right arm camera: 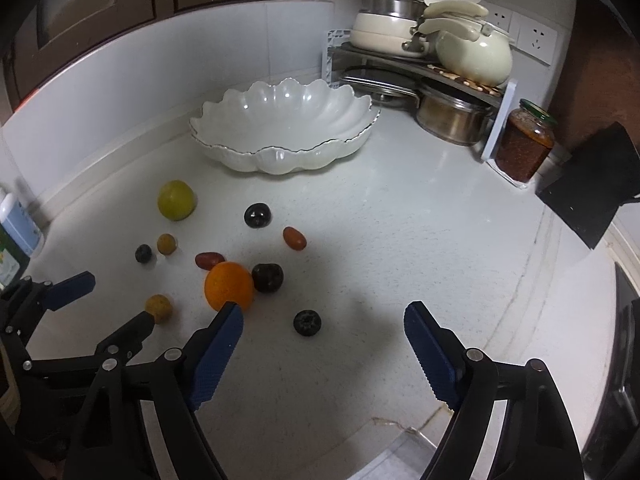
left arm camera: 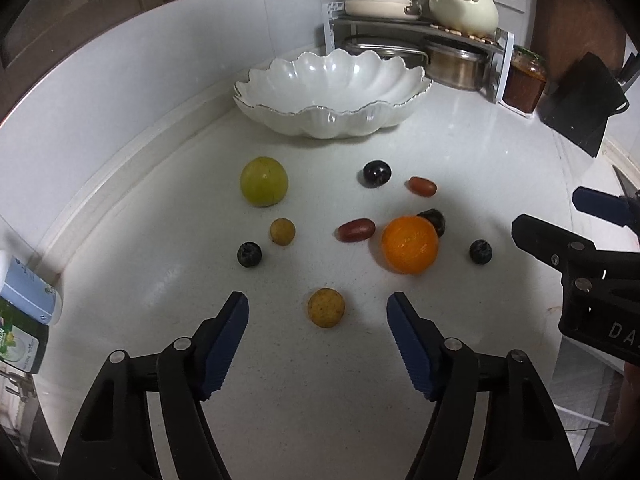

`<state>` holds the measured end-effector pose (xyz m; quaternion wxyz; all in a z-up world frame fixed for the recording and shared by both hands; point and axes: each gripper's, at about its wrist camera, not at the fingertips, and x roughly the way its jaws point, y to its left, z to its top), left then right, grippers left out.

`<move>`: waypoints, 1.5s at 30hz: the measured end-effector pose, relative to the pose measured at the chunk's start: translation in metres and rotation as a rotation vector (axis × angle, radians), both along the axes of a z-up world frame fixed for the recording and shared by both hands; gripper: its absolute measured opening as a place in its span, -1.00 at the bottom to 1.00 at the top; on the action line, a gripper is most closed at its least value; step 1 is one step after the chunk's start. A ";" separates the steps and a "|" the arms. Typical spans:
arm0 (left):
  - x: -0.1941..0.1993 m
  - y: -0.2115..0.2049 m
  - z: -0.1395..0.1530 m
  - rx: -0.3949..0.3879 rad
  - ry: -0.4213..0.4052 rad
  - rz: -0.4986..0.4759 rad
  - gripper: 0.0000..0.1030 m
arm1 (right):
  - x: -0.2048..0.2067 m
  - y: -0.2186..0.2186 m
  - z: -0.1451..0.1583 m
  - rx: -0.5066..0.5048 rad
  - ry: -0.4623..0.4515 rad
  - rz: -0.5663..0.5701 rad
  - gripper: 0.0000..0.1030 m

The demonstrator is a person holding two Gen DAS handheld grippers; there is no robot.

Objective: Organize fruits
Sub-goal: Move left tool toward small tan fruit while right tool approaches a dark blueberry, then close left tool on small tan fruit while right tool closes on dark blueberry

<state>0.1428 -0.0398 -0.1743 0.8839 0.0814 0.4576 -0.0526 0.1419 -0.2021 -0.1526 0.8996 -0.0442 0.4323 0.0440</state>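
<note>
Fruit lies scattered on the white counter in front of a white scalloped bowl [left arm camera: 280, 118] [right arm camera: 240, 158] that holds nothing. There is an orange [left arm camera: 409, 244] [right arm camera: 229, 286], a green round fruit [left arm camera: 264, 181], several dark plums and blueberries, and two red oblong fruits. My left gripper [left arm camera: 318, 302] is open, and a small yellow fruit [left arm camera: 326, 307] lies between its tips, untouched by the pads. My right gripper [right arm camera: 324, 312] is open as well, with a blueberry [right arm camera: 307, 323] on the counter between its tips, clear of both pads.
A metal rack [right arm camera: 460, 80] with pots and a cream kettle stands at the back right, a jar of red paste [right arm camera: 526, 146] beside it. A black block [right arm camera: 592, 184] is at the right edge, bottles [left arm camera: 28, 292] at the left edge.
</note>
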 end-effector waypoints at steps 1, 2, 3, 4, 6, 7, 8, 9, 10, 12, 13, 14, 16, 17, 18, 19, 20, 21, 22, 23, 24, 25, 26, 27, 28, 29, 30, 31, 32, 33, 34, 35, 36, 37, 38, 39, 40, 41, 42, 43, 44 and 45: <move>0.001 -0.001 -0.002 0.002 0.004 -0.004 0.36 | 0.001 0.001 -0.002 -0.005 -0.002 0.003 0.63; 0.001 -0.001 -0.004 0.005 0.007 -0.007 0.36 | 0.002 0.001 -0.003 -0.006 -0.001 0.005 0.63; 0.002 -0.002 -0.007 0.004 0.010 -0.010 0.36 | 0.003 0.001 -0.005 -0.003 0.001 0.008 0.63; 0.003 -0.002 -0.008 0.002 0.012 -0.010 0.36 | 0.004 0.001 -0.007 -0.003 0.002 0.009 0.63; 0.005 -0.002 -0.013 -0.001 0.018 -0.010 0.36 | 0.007 0.001 -0.010 -0.003 0.007 0.011 0.63; 0.006 -0.002 -0.014 -0.002 0.020 -0.010 0.36 | 0.008 0.002 -0.012 -0.003 0.009 0.012 0.63; 0.007 -0.002 -0.016 -0.004 0.021 -0.010 0.36 | 0.009 0.002 -0.015 -0.003 0.011 0.012 0.63; 0.008 -0.002 -0.018 -0.005 0.022 -0.009 0.36 | 0.010 0.002 -0.017 -0.003 0.014 0.012 0.63; 0.009 -0.001 -0.020 -0.006 0.022 -0.010 0.35 | 0.011 0.002 -0.019 -0.002 0.017 0.013 0.63; 0.012 -0.001 -0.023 -0.005 0.022 -0.012 0.30 | 0.014 0.003 -0.024 0.002 0.025 0.016 0.54; 0.013 -0.001 -0.025 -0.005 0.022 -0.011 0.30 | 0.016 0.003 -0.026 0.002 0.030 0.018 0.51; 0.014 0.000 -0.026 -0.005 0.023 -0.010 0.30 | 0.017 0.004 -0.028 0.003 0.034 0.019 0.48; 0.016 0.001 -0.028 -0.011 0.025 -0.007 0.30 | 0.019 0.004 -0.033 0.005 0.042 0.018 0.46; 0.017 0.002 -0.030 -0.014 0.026 -0.008 0.30 | 0.020 0.004 -0.034 0.006 0.043 0.018 0.45; 0.018 0.002 -0.031 -0.016 0.026 -0.009 0.29 | 0.021 0.004 -0.036 0.008 0.044 0.017 0.44; 0.018 0.002 -0.031 -0.016 0.026 -0.010 0.29 | 0.022 0.004 -0.037 0.008 0.045 0.017 0.44; 0.018 0.002 -0.032 -0.017 0.027 -0.012 0.28 | 0.022 0.005 -0.038 0.007 0.046 0.017 0.43; 0.018 0.001 -0.033 -0.017 0.028 -0.012 0.27 | 0.023 0.005 -0.040 0.008 0.051 0.017 0.40; 0.018 0.001 -0.035 -0.016 0.031 -0.013 0.27 | 0.023 0.005 -0.042 0.010 0.054 0.018 0.39; 0.018 0.001 -0.036 -0.018 0.032 -0.012 0.27 | 0.024 0.005 -0.044 0.011 0.058 0.018 0.38; 0.018 0.002 -0.037 -0.020 0.033 -0.011 0.26 | 0.024 0.005 -0.046 0.011 0.061 0.018 0.37; 0.018 0.002 -0.038 -0.022 0.034 -0.010 0.26 | 0.024 0.005 -0.047 0.011 0.063 0.018 0.36; 0.018 0.002 -0.039 -0.023 0.034 -0.009 0.25 | 0.024 0.005 -0.048 0.012 0.066 0.019 0.33; 0.018 0.002 -0.040 -0.025 0.035 -0.009 0.24 | 0.024 0.005 -0.050 0.014 0.070 0.021 0.30; 0.019 0.003 -0.040 -0.027 0.036 -0.011 0.20 | 0.024 0.005 -0.051 0.015 0.073 0.021 0.29; 0.019 0.002 -0.041 -0.032 0.035 -0.012 0.17 | 0.024 0.005 -0.052 0.014 0.074 0.020 0.29; 0.019 0.002 -0.042 -0.033 0.037 -0.014 0.16 | 0.024 0.005 -0.053 0.016 0.076 0.019 0.29; 0.019 0.001 -0.043 -0.033 0.039 -0.016 0.16 | 0.023 0.005 -0.054 0.018 0.078 0.019 0.29; 0.019 0.002 -0.043 -0.033 0.040 -0.017 0.16 | 0.023 0.004 -0.055 0.019 0.078 0.017 0.29; 0.019 0.001 -0.044 -0.031 0.041 -0.017 0.16 | 0.024 0.004 -0.055 0.018 0.078 0.016 0.29; 0.019 0.001 -0.045 -0.032 0.041 -0.017 0.16 | 0.024 0.004 -0.056 0.018 0.079 0.014 0.29; 0.019 0.001 -0.045 -0.032 0.040 -0.017 0.16 | 0.024 0.004 -0.057 0.018 0.079 0.013 0.28; 0.020 0.001 -0.045 -0.031 0.039 -0.017 0.16 | 0.025 0.003 -0.058 0.019 0.080 0.012 0.24; 0.019 0.001 -0.046 -0.031 0.039 -0.018 0.15 | 0.025 0.003 -0.058 0.021 0.082 0.012 0.21; 0.019 0.001 -0.046 -0.034 0.038 -0.019 0.14 | 0.026 0.003 -0.060 0.022 0.085 0.011 0.18; 0.019 0.001 -0.046 -0.033 0.038 -0.019 0.11 | 0.027 0.003 -0.061 0.024 0.088 0.010 0.16; 0.019 0.000 -0.047 -0.031 0.038 -0.018 0.09 | 0.027 0.003 -0.062 0.025 0.090 0.009 0.14; 0.019 0.001 -0.047 -0.030 0.039 -0.017 0.09 | 0.028 0.002 -0.063 0.030 0.092 0.008 0.13; 0.020 0.001 -0.048 -0.032 0.040 -0.015 0.07 | 0.028 0.002 -0.064 0.032 0.093 0.007 0.13; 0.020 0.001 -0.048 -0.034 0.042 -0.015 0.00 | 0.028 0.003 -0.065 0.033 0.093 0.008 0.13; 0.020 0.001 -0.048 -0.035 0.043 -0.015 -0.04 | 0.029 0.003 -0.065 0.034 0.094 0.009 0.08; 0.020 0.001 -0.049 -0.035 0.044 -0.015 -0.07 | 0.029 0.003 -0.066 0.033 0.095 0.011 -0.04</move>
